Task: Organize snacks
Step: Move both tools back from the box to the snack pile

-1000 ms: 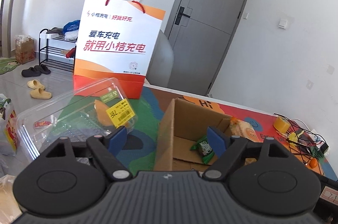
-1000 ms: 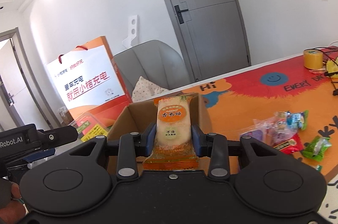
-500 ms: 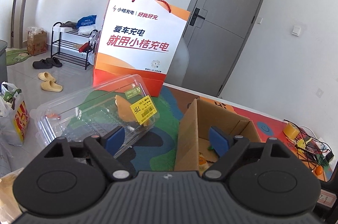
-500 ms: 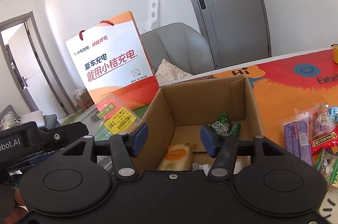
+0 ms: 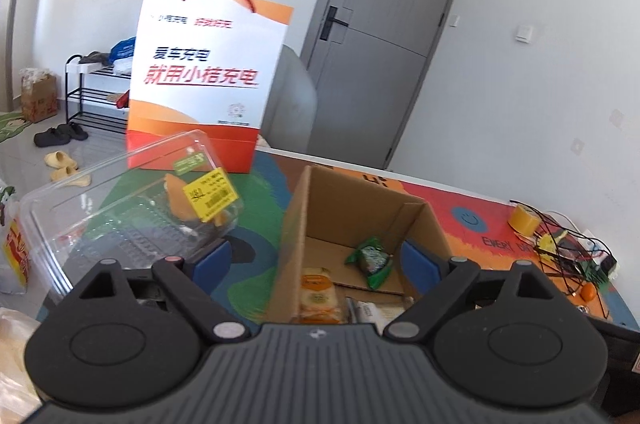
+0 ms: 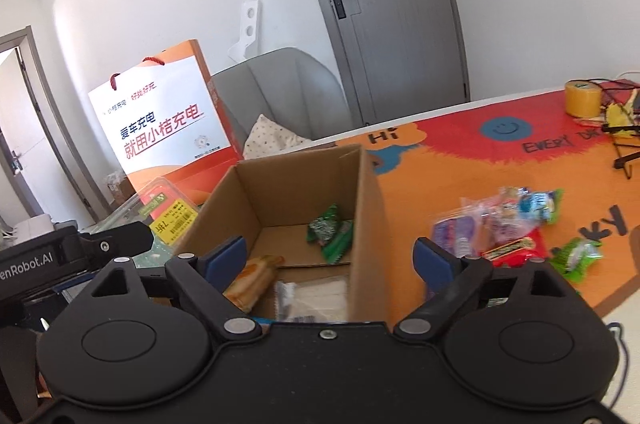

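White walls, grey door (image 5: 384, 64), grey chair (image 6: 280, 96)

Box top: cardboard box (image 6: 288, 192) open from above.
Left side: clear clamshell (image 5: 120, 208) crowds it.
Right side: bare counter (image 6: 432, 184) before snack pile (image 6: 508, 224).

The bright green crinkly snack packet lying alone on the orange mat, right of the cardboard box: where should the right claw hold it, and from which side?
Grip the bright green crinkly snack packet across its puffy middle, coming from above. It lies flat, apart from the pile, so the open right claw can probably straddle it.
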Demonstrator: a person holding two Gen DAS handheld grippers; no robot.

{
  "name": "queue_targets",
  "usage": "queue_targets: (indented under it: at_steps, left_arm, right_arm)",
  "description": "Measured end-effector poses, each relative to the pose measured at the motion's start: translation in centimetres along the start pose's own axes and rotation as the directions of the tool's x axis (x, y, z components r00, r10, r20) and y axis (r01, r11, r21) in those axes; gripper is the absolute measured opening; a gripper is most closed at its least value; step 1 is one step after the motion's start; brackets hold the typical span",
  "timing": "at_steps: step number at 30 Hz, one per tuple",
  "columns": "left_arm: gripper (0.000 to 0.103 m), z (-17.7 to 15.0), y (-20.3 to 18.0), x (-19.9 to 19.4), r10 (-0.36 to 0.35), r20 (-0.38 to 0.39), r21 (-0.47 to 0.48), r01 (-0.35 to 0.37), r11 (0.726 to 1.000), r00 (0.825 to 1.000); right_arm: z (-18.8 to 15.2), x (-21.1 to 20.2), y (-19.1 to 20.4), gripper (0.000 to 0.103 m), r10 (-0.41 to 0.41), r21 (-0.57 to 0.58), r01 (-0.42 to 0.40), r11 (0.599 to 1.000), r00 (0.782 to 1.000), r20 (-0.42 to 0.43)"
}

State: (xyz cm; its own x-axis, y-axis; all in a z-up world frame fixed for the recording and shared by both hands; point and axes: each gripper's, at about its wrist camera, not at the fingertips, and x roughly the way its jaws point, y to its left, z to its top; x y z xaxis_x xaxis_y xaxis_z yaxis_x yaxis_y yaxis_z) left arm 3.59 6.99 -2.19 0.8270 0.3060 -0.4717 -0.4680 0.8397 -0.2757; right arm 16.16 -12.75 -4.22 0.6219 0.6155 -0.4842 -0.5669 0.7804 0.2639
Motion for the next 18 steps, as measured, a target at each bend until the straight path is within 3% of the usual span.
queue_targets:
  at_steps: [7, 18]
  left_arm:
    - [0.091, -0.8, -2.1, 0.0, -0.033, -0.018, 0.013, 0.033, 0.999, 0.999]
    - [0.091, -2.4, -6.7, -0.6, -0.079, -0.018, 0.097, 0.080, 0.992, 0.997]
  right_arm:
    - [-0.4, -2.9, -3.1, 0.103, -0.055, 0.036, 0.052, 0.998, 0.995, 0.084]
    - [-1.4, -6.3, -7.0, 0.103, -0.124, 0.007, 0.125, 0.992, 0.981, 0.147]
